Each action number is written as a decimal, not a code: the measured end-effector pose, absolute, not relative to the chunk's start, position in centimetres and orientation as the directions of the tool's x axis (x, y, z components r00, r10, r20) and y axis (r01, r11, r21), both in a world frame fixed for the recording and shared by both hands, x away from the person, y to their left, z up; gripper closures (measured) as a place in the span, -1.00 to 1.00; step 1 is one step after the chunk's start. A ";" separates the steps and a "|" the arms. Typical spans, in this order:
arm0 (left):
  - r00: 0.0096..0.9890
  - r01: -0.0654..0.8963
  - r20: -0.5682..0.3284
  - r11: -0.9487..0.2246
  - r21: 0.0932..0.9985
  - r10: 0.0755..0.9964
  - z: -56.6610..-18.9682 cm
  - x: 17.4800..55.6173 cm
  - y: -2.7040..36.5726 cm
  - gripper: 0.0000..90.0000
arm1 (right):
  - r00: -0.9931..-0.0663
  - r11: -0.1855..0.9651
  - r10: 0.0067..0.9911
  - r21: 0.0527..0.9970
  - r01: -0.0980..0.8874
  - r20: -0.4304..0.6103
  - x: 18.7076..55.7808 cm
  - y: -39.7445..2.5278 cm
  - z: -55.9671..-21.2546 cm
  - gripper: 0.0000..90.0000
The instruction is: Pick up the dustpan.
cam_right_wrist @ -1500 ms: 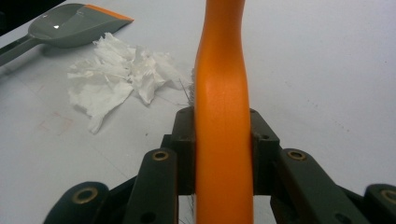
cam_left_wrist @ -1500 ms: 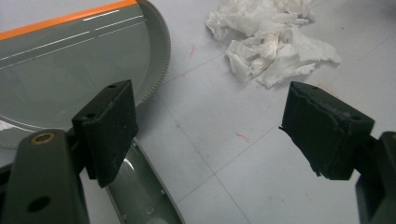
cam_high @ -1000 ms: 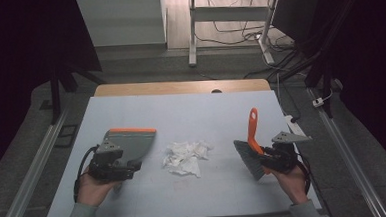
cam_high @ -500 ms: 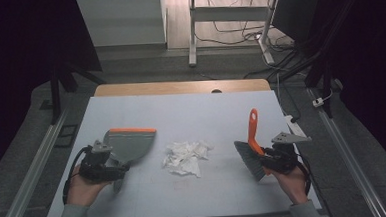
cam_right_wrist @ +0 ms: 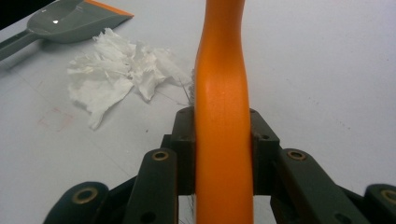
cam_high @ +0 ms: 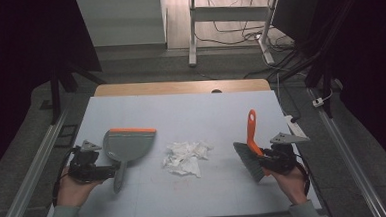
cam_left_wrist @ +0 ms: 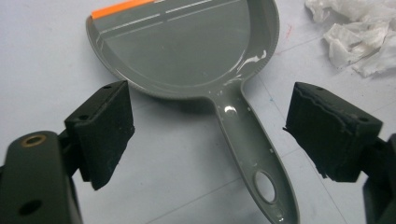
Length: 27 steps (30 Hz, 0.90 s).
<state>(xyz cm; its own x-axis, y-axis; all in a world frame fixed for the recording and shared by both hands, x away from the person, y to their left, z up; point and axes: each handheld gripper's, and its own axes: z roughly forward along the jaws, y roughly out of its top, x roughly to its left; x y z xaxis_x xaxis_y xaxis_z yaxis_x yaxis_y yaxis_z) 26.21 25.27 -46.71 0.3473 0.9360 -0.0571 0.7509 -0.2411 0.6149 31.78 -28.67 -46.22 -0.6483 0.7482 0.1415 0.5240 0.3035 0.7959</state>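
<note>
High view. Item 1: grey plastic dustpan with an orange front lip (cam_high: 128, 144), lying flat on the pale blue-white table (cam_high: 181, 114), handle pointing toward the person's near-left side, so it is offered to the left gripper (cam_high: 106, 172). That gripper sits at the handle's end; whether it touches the handle cannot be told from here. Item 2: heap of crumpled white tissue paper (cam_high: 185, 158), at the middle of the table, between pan and brush, touching neither. Item 3: hand brush with an orange plastic handle and dark grey bristles (cam_high: 251, 153), held by the right gripper (cam_high: 265, 160), handle rising away from the person, bristles low toward the table beside the paper; judged ready for a sweeping stroke toward the pan.

Left gripper view. The left gripper (cam_left_wrist: 208, 135) has its jaws spread wide, one on each side of the dustpan (cam_left_wrist: 187, 51) handle and clear of it; nothing is gripped. The straddle suggests a grasp on the handle is being lined up. Tissue paper (cam_left_wrist: 359, 35) lies at the upper right, apart from the pan.

Right gripper view. The right gripper (cam_right_wrist: 222, 142) has its jaws closed on the brush (cam_right_wrist: 223, 93) handle, which stands upright between them. Tissue paper (cam_right_wrist: 116, 74) lies just beyond the bristles; the dustpan (cam_right_wrist: 70, 16) lies farther off, behind the paper.
</note>
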 end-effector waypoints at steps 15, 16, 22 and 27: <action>0.338 0.817 -0.135 -0.219 0.534 0.932 -50.4 27.9 23.2 -0.68 | -0.641 0.301 0.754 0.794 0.529 0.142 31.8 -28.8 -46.3 0.55; 0.338 0.817 -0.135 -0.219 0.534 0.932 -50.4 27.9 23.2 -0.68 | -0.642 0.301 0.754 0.794 0.529 0.142 31.8 -28.8 -46.3 0.55; 0.307 0.835 -0.143 -0.195 0.514 0.941 -51.1 28.4 22.6 -0.65 | -0.640 0.299 0.755 0.794 0.530 0.142 31.7 -28.8 -46.3 0.55; 0.264 0.843 -0.137 -0.160 0.514 0.955 -51.3 28.4 22.6 -0.51 | -0.637 0.300 0.758 0.791 0.533 0.142 31.7 -28.8 -46.4 0.55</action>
<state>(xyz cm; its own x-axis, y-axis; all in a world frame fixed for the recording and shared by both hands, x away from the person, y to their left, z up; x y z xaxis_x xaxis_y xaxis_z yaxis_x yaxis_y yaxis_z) 28.39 22.63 -51.25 0.2645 0.9546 -0.1368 0.8430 -0.1600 0.5135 31.75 -28.78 -46.35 -0.6368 0.7578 0.1419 0.5333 0.3000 0.7909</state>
